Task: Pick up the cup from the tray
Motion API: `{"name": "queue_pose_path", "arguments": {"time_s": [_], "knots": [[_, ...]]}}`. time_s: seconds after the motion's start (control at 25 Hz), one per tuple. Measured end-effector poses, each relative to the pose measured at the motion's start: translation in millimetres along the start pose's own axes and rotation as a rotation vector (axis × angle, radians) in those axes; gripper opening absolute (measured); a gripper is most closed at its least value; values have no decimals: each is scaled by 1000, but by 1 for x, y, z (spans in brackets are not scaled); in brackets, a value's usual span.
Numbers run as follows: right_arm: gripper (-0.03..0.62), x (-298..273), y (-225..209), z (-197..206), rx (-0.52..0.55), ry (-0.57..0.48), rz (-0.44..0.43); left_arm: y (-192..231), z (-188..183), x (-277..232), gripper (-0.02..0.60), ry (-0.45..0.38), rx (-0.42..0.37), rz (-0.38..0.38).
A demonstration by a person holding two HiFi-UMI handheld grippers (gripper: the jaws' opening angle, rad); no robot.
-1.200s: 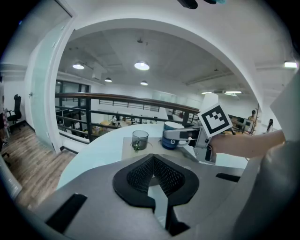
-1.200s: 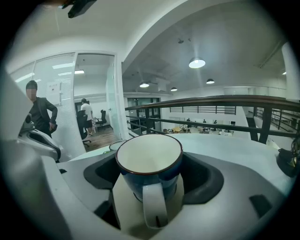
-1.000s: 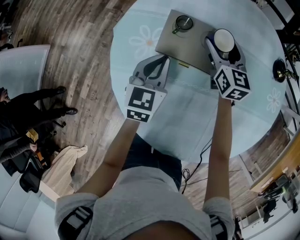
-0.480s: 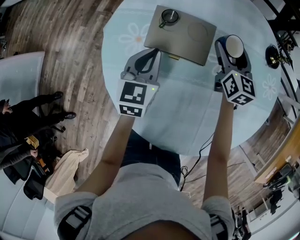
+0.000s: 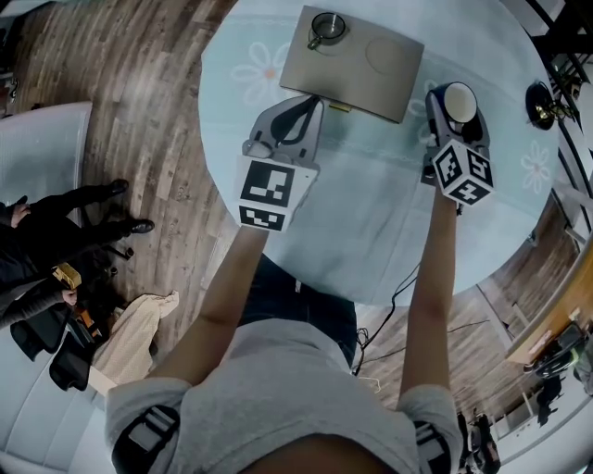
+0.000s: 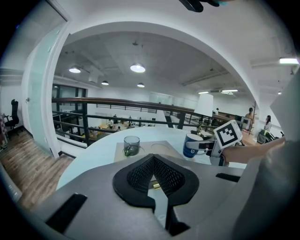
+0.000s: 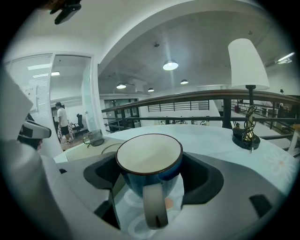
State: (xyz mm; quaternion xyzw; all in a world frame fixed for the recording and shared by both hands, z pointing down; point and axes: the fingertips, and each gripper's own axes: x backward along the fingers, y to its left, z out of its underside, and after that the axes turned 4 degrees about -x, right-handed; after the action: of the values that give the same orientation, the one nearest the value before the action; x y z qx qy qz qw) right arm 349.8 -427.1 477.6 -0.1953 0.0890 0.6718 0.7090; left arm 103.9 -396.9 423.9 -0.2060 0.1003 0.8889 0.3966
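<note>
The left gripper (image 6: 153, 174) is hovering just short of the tray (image 5: 357, 79), its jaws pressed together on nothing. The right gripper (image 7: 150, 176) is clamping the cup (image 7: 149, 153), which is dark blue outside and white inside, with its pale handle pointing back between the jaws. The cup is sitting off the tray, just right of it, at the table (image 5: 371, 231). A glass mug (image 5: 324, 28) is standing on the tray's far left corner.

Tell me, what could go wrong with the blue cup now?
1. The right gripper holds the blue cup only by its sides, so it might slip and drop onto the table.
2. A dark lamp stand sits close on the right; a swing that way could bump it.
3. The left gripper, shut and empty, is by the tray's edge and could nudge the glass mug.
</note>
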Motion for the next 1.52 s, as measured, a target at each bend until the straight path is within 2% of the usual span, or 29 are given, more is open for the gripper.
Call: {"name": "queue_pose_path", "arguments": {"time_s": [0.4,0.76,0.96,1.28,1.4,1.52], "knots": [[344,-9,1,23,13,24,0,1,0,0,5,5,-12,-8],[344,-9,4,23,25,-22,-10,5,3,2,5,7,-6,-13],[344,-9,4,22,16,-14,2,7,4,4,5,8,1,-18],[342,17,10,-20,20,-136,52,5,1,4,5,-14,31,-3],[342,38,23,-36,7,-181,44,3,5,4,5,7,52,3],[342,56,46,-41,-4,-204,16,8,-1,2,5,-34,68,-16]]}}
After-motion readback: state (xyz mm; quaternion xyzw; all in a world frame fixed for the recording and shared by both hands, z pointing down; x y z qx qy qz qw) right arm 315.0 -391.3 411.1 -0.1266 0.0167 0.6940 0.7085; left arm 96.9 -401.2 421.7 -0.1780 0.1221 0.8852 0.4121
